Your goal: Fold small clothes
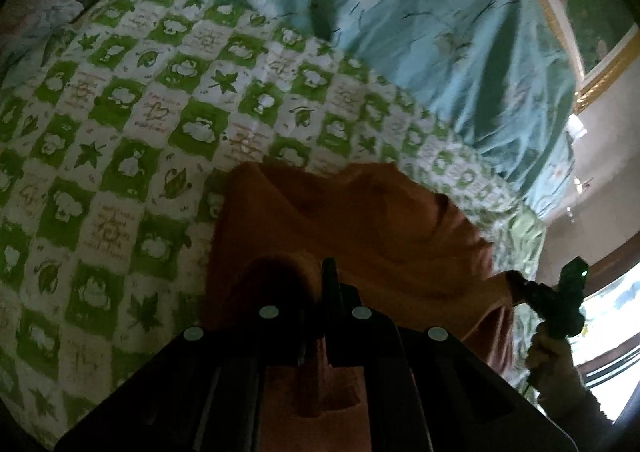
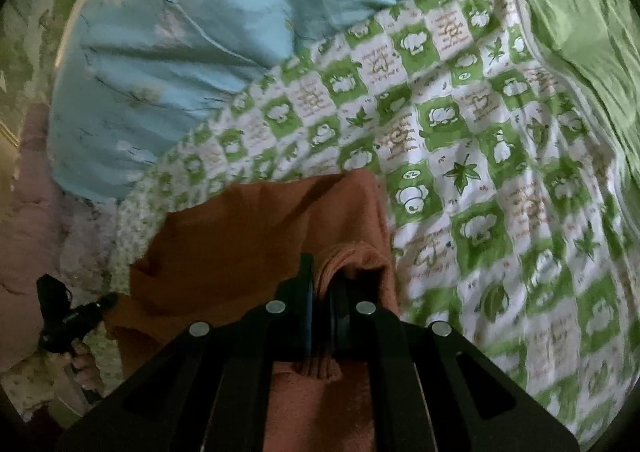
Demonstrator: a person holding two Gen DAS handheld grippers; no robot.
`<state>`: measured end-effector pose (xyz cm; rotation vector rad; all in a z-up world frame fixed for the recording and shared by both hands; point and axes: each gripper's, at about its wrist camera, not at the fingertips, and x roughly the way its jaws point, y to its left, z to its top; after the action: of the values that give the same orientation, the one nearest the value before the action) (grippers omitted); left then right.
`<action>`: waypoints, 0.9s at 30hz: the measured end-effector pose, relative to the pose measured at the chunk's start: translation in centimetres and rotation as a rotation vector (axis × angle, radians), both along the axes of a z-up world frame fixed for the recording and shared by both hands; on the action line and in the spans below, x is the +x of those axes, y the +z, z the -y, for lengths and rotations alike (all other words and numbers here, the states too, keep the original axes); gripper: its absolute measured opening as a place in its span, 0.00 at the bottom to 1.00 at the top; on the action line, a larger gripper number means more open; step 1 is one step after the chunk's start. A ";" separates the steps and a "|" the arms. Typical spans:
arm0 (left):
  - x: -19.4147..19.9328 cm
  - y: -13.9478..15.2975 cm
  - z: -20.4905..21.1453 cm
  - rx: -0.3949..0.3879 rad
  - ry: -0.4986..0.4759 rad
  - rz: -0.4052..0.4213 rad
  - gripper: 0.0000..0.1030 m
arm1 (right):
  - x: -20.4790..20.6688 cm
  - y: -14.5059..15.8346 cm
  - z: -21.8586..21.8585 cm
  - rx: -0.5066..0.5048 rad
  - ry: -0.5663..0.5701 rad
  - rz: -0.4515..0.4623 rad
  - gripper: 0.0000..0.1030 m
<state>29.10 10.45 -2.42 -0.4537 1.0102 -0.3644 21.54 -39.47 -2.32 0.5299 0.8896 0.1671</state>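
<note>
Gripping an orange garment (image 1: 360, 220) at two edges, both tools hold it lifted over the bed. In the left wrist view the left tool (image 1: 316, 284) sits at bottom centre, its fingers nearly together with a bunch of orange cloth pinched between them. The right tool (image 1: 516, 284) shows at the lower right of that frame, its tip at the cloth's far edge, a hand (image 1: 552, 356) below it. In the right wrist view the right tool (image 2: 322, 284) is likewise closed down on a ribbed fold of the garment (image 2: 260, 236), and the left tool (image 2: 100, 304) appears small at lower left, its tip touching the cloth's other edge.

The garment fills the lower middle of both frames, sagging between the two grips and lying partly against the green checked quilt (image 1: 120, 132). A pale blue sheet (image 1: 420, 32) lies crumpled across the top of both frames.

Judging by how things lie, the fold is at an early or middle stage: the cloth is gathered and loose, with deep creases and no flat, squared shape yet. Whether any fold has been made I cannot tell, as most of the garment is hidden by the tools. What seems left is to spread it flat on the quilt, bring the edges together, and smooth it.
</note>
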 end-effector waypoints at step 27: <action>-5.2 -3.0 12.7 0.072 -0.346 -0.128 0.38 | -3.2 -0.7 -12.3 -0.091 0.511 -0.018 0.55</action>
<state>23.86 -2.20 -5.40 -0.2380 1.2257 -0.6121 18.32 -27.12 -2.97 0.2102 1.0324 0.5839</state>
